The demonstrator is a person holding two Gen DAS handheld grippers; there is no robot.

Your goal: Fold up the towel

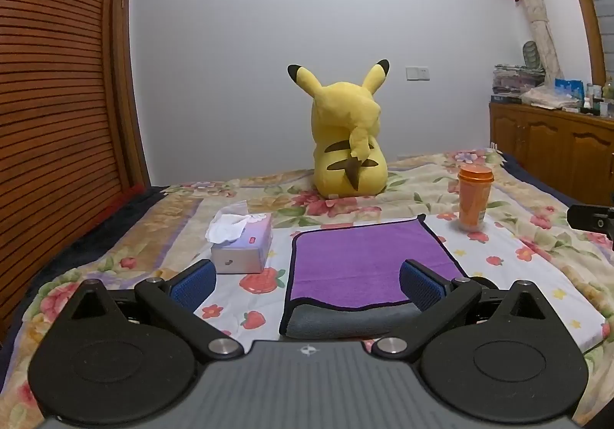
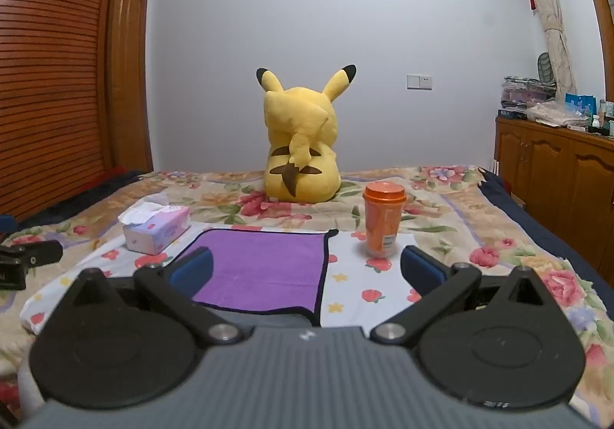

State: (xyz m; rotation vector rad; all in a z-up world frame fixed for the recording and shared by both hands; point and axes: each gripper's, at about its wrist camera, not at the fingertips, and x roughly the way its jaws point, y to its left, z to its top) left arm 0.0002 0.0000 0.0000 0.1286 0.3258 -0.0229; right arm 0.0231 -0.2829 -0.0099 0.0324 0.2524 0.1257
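A purple towel [image 1: 360, 256] with a dark border lies flat on the floral bedspread, its near edge turned over to show a grey underside [image 1: 345, 321]. My left gripper [image 1: 307, 285] is open and empty, hovering just above the towel's near left part. In the right wrist view the towel [image 2: 261, 268] lies ahead and to the left. My right gripper [image 2: 307, 269] is open and empty over the towel's near right corner. The tip of each gripper shows at the edge of the other view.
A tissue box [image 1: 241, 241] stands left of the towel. An orange lidded cup [image 1: 475, 195] stands at its far right corner. A yellow Pikachu plush [image 1: 345, 137] sits behind. A slatted wooden wardrobe [image 1: 57, 103] is on the left, a wooden cabinet [image 1: 556, 145] on the right.
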